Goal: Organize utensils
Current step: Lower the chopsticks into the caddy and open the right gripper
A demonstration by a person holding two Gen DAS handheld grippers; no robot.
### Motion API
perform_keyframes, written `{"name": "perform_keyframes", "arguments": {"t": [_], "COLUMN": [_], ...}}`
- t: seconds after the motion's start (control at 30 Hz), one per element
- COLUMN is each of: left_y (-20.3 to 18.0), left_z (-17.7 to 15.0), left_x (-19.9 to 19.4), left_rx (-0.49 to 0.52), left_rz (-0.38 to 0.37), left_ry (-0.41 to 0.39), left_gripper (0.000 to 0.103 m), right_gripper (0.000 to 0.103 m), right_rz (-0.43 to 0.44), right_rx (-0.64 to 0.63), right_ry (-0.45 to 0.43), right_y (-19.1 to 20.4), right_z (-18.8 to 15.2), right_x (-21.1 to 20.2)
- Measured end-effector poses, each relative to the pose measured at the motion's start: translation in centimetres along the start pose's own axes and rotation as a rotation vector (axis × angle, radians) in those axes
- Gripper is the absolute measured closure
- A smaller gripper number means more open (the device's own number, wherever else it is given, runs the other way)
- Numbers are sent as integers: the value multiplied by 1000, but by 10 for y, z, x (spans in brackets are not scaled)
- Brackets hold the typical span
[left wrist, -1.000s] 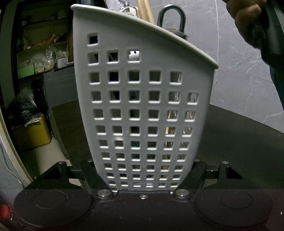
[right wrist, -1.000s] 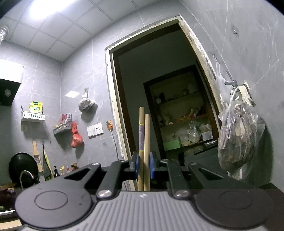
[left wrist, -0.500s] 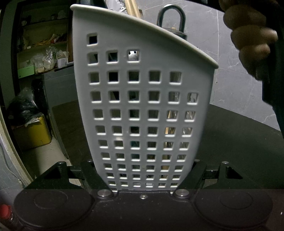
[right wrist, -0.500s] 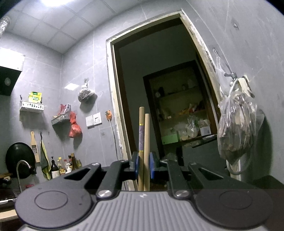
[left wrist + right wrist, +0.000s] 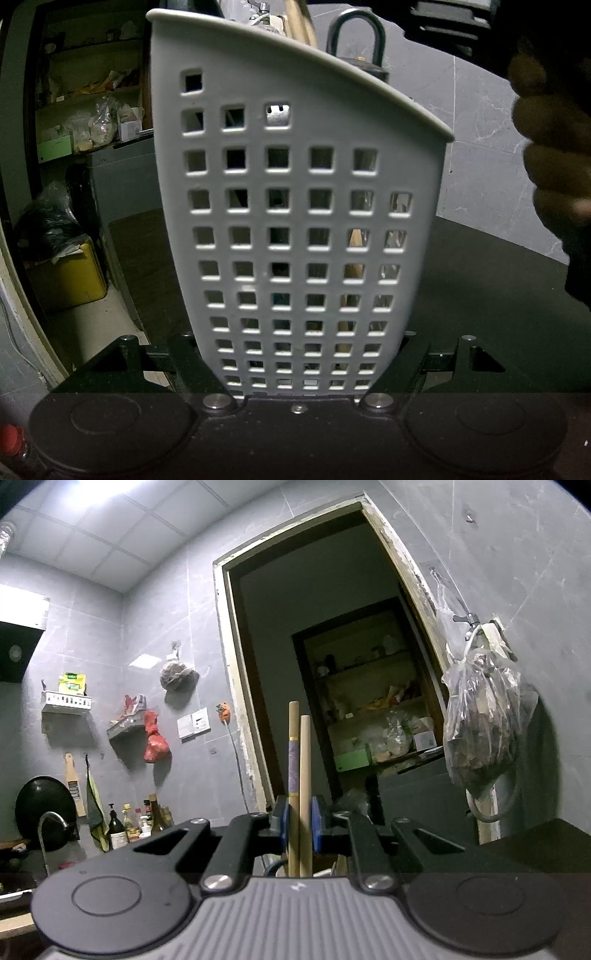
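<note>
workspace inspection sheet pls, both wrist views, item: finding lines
surface: dark countertop, bare where it shows.
job's things: white perforated utensil holder standing upright, already holding utensils; a black loop handle sticks out at its rim. Two wooden chopsticks held upright.
clutter: bottles by the sink; plastic bag hanging on a wall hook.
grippers: left gripper shut on the holder's base; right gripper shut on the chopsticks; a person's hand at right.
cables: a cord hangs down the wall beside the doorway.
surroundings: grey tiled walls, open doorway to a shelf unit.
</note>
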State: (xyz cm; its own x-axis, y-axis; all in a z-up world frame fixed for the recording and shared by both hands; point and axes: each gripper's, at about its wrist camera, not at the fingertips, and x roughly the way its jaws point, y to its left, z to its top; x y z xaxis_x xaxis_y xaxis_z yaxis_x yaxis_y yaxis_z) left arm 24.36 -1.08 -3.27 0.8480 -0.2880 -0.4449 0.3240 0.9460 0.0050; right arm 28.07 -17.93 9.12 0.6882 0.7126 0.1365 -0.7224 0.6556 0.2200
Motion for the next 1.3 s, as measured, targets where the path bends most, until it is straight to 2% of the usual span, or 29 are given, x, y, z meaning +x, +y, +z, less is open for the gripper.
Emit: {"name": "perform_keyframes", "arguments": {"t": [0.43, 1.3], "left_y": [1, 1], "left_z": [0, 0], "left_x": [-1, -1], "left_rx": [-1, -1], "left_rz": [5, 11], "left_ry": [0, -2], "left_gripper": [28, 28], "right_gripper": [88, 86], "right_rz": [-31, -79], "right_rx": [-21, -13], "right_ry": [40, 39], "right_y": [4, 7], "right_z": [-26, -36], "right_x": [-23, -39]}}
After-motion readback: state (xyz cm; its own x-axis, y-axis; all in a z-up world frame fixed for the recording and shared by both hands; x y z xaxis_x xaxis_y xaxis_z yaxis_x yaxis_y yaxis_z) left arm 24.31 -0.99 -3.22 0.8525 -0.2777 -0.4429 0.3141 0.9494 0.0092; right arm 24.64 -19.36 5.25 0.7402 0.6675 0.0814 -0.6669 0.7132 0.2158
